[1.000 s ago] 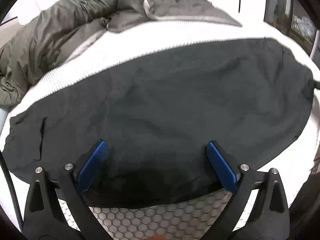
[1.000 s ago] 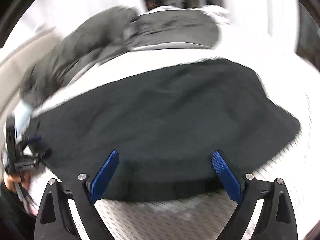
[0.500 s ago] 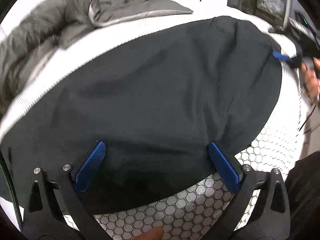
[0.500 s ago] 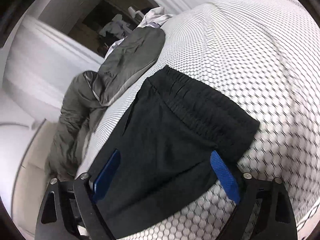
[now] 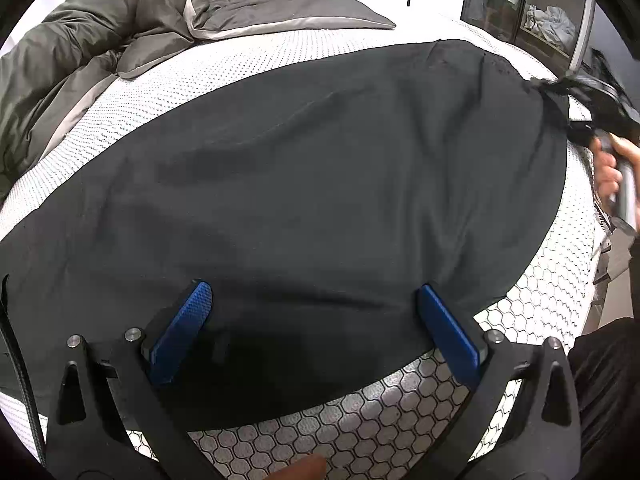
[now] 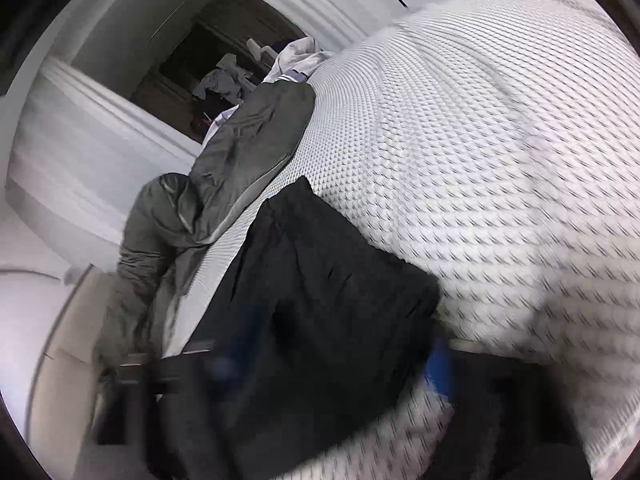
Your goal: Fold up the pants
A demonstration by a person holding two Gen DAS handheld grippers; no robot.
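— Both grippers had shifted since the earlier look: the left one had slid toward one end of the pants, and the right had swung round and rolled onto the waistband corner, its jaws just closing with cloth between them.

— So the right gripper (image 6: 320,364) had hold of it?

— Hard to say. Its view was smeared with blur; the blue pads (image 6: 438,368) stood at either side of the corner, and they seemed to be pinching it, but I couldn't tell for certain.

— And the left?

— The left gripper (image 5: 316,320) hung with its jaws spread wide, released, over the near hem, gripping nothing.

— Where were the pants (image 5: 304,200)?

— Spread flat across the white mattress (image 5: 380,420), dark and fairly smooth, the near edge just past the left pads. At the far right end a hand (image 5: 608,168) held the other gripper at the edge of the cloth.

— Anything else on the bed?

— A grey duvet (image 5: 80,48) heaped at the far side, with a pillow (image 5: 280,4) beside it, both clear of the pants.
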